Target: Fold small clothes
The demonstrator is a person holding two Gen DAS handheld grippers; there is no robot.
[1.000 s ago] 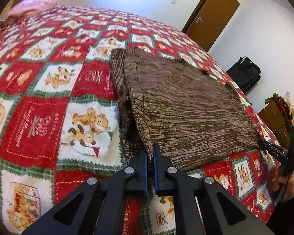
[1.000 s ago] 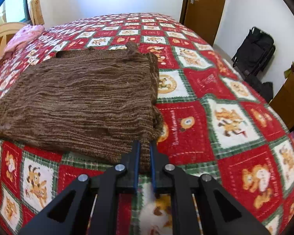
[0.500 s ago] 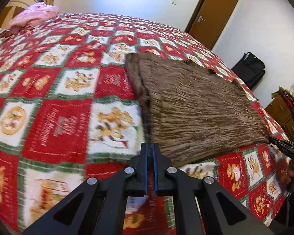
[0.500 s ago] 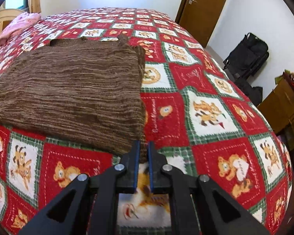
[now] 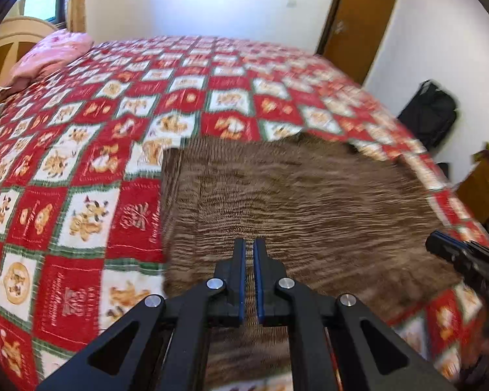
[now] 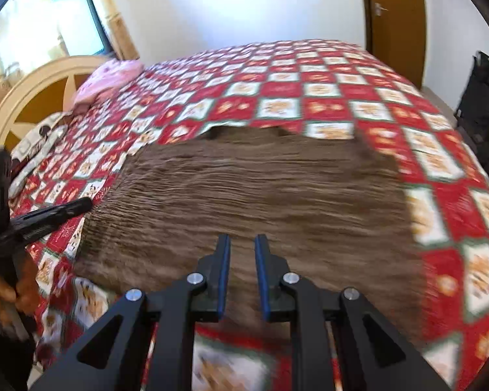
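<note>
Spread on the red patchwork quilt [image 5: 81,215], the brown knit [image 5: 296,202] lies ahead of both tools (2 near corners); left gripper [image 5: 249,277] nearly closed, empty, right gripper [image 6: 243,273] parted, empty.

Left hand-held gripper [image 5: 249,254] nearly closed, empty; right hand-held gripper [image 6: 242,251] slightly parted, empty.

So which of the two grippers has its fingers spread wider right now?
The right gripper: a clear gap shows between its blue-lined fingers, above the brown knit garment. The left gripper shows only a slit.
</note>
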